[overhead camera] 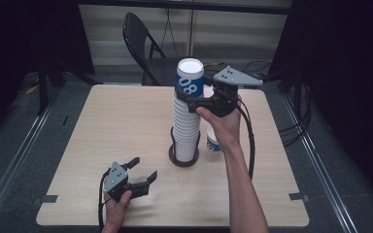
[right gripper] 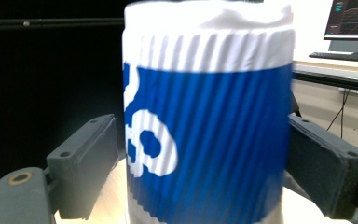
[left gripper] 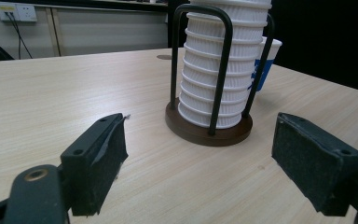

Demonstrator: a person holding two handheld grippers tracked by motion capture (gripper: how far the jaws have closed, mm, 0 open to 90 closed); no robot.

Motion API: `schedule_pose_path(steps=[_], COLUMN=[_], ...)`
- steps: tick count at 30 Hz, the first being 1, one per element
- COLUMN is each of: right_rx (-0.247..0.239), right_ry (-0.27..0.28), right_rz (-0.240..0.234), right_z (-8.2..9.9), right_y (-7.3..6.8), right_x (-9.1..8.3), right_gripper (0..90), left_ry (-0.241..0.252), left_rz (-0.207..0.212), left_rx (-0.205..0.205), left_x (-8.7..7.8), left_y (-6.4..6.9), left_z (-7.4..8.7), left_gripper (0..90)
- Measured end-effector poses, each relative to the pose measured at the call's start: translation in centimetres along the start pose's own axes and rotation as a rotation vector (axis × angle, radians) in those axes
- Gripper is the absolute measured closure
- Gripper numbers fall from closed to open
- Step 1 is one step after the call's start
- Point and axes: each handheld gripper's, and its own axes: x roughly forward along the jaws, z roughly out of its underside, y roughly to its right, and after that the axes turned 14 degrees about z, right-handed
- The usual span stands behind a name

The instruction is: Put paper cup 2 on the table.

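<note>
I had the tall stack of cups [overhead camera: 186, 124] standing in its dark holder [overhead camera: 183, 160] near the centre of the frame in the high view, with bare surface [overhead camera: 116, 126] open all the way to the left edge and a broad clear strip along the bottom edge. To the lower right of the stack a single blue-and-white cup [overhead camera: 213, 140] stood just beside the holder, narrowing the room on that side.

The blue cup [overhead camera: 190, 77] sat at the top of the stack, in the upper middle of the frame. My right gripper [overhead camera: 194, 103] was held high and level there, the forearm rising from the bottom right, jaws either side of that top cup; the left jaw stood off it with a visible gap, so I read them as apart.

My left gripper [overhead camera: 143, 172] rested low at the bottom left, jaws wide apart on nothing, pointed toward the holder.
</note>
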Motion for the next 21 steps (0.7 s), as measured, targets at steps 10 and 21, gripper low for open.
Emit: schedule_pose_path(steps=[10, 21], right_rx=[0.002, -0.012], right_ry=[-0.021, -0.034], right_rz=[0.016, 0.008], right_z=[0.5, 0.5], right_y=[0.1, -0.1], right_x=[1.1, 1.4], right_gripper=[12.8, 18.5], left_ry=[0.006, 0.004], left_rz=[0.001, 0.008], left_rx=[0.0, 0.007], left_x=[0.0, 0.0], left_y=[0.0, 0.0], left_z=[0.0, 0.0], left_gripper=[17.5, 17.5])
